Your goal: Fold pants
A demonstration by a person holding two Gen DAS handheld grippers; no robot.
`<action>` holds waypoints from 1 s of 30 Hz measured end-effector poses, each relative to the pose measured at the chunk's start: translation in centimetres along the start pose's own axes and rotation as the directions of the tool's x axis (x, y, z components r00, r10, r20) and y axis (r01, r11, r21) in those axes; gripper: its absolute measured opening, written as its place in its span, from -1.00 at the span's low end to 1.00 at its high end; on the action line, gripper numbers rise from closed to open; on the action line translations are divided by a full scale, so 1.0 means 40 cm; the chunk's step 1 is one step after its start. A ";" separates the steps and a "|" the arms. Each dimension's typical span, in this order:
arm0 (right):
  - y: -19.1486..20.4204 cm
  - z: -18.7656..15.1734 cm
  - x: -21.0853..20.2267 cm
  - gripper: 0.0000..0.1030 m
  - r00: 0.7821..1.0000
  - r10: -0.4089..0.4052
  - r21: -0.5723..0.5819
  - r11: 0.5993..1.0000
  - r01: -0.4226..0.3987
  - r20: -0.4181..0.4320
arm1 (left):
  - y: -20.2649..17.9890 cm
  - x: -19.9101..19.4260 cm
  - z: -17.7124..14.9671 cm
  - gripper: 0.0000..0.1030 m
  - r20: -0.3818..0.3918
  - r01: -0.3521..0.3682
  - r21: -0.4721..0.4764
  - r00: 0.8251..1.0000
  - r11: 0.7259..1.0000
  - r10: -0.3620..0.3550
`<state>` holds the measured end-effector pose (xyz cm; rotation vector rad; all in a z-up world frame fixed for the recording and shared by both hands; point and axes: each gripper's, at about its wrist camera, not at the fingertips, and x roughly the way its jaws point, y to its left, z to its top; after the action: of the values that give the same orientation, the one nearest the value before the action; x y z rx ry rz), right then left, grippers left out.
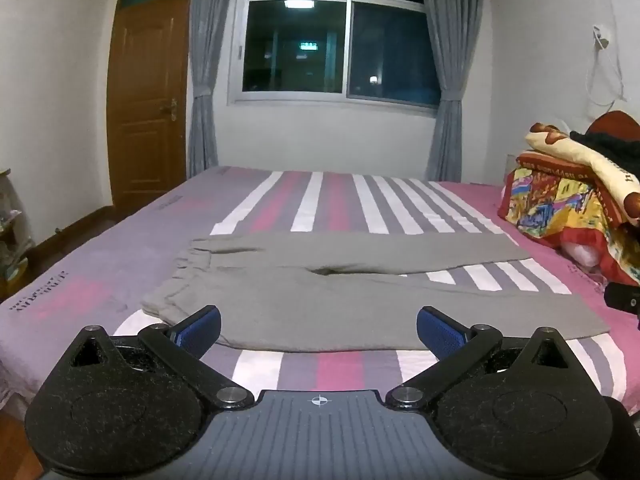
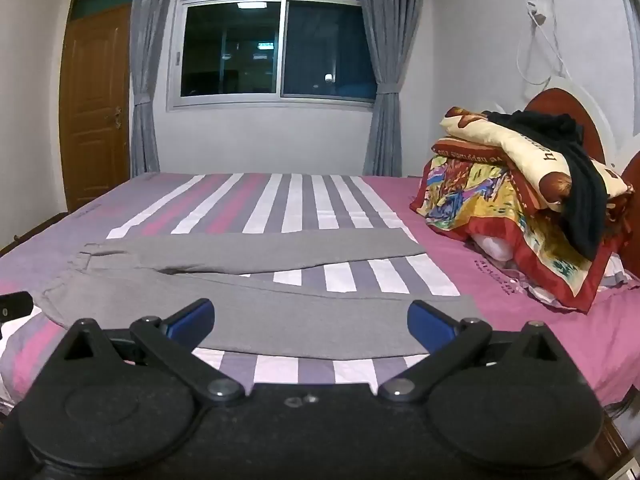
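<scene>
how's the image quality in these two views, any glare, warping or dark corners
Left wrist view: fisheye bends the door and walls, a ceiling light glares in the dark window, the top corners vignette black, and the gray pants are sharp and evenly lit. Right wrist view: same bowing at the curtains, the same light reflected in the glass, and black top corners.

Matt grey cloth pants (image 1: 360, 300)

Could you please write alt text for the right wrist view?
Grey pants lie spread flat, legs apart, on a striped bed. The open right claw hovers at their near edge, holding nothing. Piled bedding sits at right, a dark window behind.
</scene>
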<state>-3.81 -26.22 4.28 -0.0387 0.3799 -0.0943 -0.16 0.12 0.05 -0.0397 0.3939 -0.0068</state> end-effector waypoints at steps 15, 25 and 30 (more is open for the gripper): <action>0.013 -0.005 0.012 1.00 1.000 0.001 -0.016 1.000 -0.001 0.001 | -0.005 0.004 -0.001 1.00 -0.006 -0.028 -0.006 1.000 1.000 0.027; -0.006 0.003 0.000 1.00 1.000 -0.002 -0.010 1.000 0.002 0.003 | -0.030 -0.001 0.003 1.00 -0.005 -0.027 0.000 1.000 1.000 0.027; -0.009 0.004 0.000 1.00 1.000 0.001 -0.010 1.000 -0.001 0.003 | -0.035 -0.010 0.007 1.00 -0.007 -0.019 0.005 1.000 1.000 0.019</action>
<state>-3.77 -26.56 4.45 -0.0486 0.3777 -0.0918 -0.41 -1.26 0.50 -0.0308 0.4011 0.0110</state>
